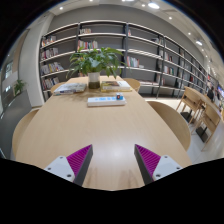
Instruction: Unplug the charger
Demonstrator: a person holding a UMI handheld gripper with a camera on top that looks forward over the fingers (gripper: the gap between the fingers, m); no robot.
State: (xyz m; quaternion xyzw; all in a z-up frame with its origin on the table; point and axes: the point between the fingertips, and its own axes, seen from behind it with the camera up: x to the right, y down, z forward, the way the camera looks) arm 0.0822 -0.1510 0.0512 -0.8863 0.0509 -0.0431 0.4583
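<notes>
My gripper (113, 160) hovers over the near end of the table (90, 130), fingers spread and holding nothing. No charger is visible (perhaps near the far plant (96, 62)?), so I'm searching; next I must locate it.

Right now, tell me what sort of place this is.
Probably a library or reading room: long bookshelves line the back wall, and a wooden table carries books and a potted plant. The gripper is open.
</notes>
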